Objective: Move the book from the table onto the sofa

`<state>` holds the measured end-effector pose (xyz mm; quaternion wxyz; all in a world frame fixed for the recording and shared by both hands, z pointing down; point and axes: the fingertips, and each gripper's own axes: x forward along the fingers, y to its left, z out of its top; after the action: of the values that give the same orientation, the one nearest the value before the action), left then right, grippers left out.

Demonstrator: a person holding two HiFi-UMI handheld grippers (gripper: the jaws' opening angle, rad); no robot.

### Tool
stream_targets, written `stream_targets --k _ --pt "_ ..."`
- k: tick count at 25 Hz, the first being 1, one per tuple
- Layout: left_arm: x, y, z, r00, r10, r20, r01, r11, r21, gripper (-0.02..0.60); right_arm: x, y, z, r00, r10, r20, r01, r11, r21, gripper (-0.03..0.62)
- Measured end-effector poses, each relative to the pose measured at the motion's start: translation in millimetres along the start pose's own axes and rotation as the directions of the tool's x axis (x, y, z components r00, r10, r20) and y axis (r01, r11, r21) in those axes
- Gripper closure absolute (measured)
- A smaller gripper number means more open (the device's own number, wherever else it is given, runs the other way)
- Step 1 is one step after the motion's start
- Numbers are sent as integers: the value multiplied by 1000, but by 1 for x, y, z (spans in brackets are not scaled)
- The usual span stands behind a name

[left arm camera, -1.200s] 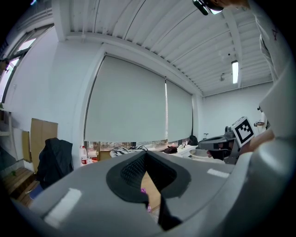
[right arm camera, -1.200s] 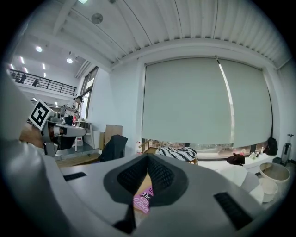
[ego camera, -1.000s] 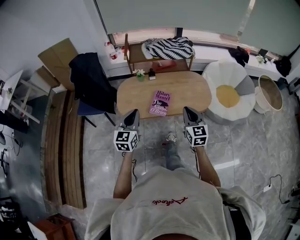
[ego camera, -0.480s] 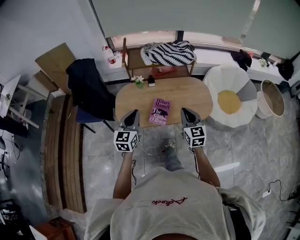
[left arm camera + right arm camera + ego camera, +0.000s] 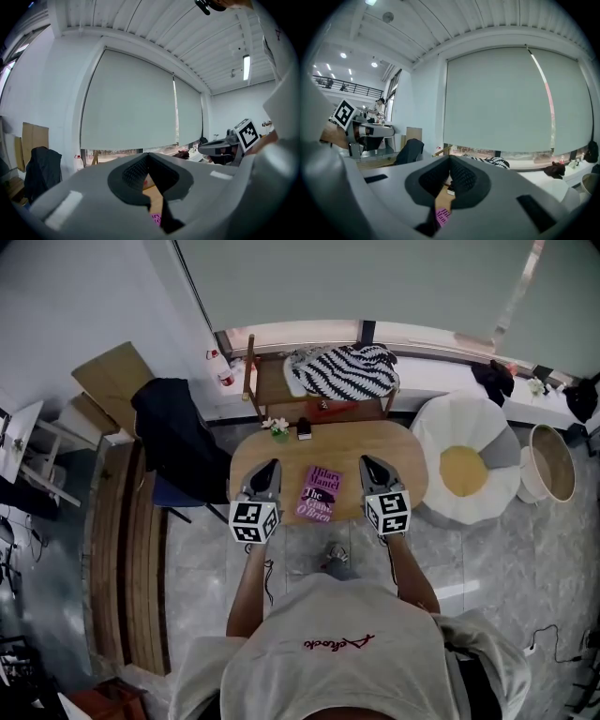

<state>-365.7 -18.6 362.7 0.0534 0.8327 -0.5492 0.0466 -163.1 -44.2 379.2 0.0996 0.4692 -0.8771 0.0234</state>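
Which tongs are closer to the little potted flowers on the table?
Left. The left tongs hover just short of the potted flowers; the right tongs are on the far side of the purple book, farther away.

1. You stand on a glossy grey tile floor [image 5: 525, 549].
2. In front of you, a pale roller blind [image 5: 356, 277] covers the window almost to the sill.
3. By the floor's left edge, a chair [image 5: 169, 489] carries a dark jacket [image 5: 178, 423], and cardboard [image 5: 117, 371] leans on the white wall [image 5: 84, 296].
4. By its right edge stands a round basket [image 5: 551, 462].
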Motion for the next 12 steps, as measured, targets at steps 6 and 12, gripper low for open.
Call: stream_targets --k 6,12 --pt "62 15 15 1000 16 11 -16 1000 5 574 49 -43 13 1000 17 16 -17 1000 -8 586" --pt "119 24 20 1000 16 10 -17 1000 12 574 92 -85 15 1000 24 20 -24 1000 -4 586"
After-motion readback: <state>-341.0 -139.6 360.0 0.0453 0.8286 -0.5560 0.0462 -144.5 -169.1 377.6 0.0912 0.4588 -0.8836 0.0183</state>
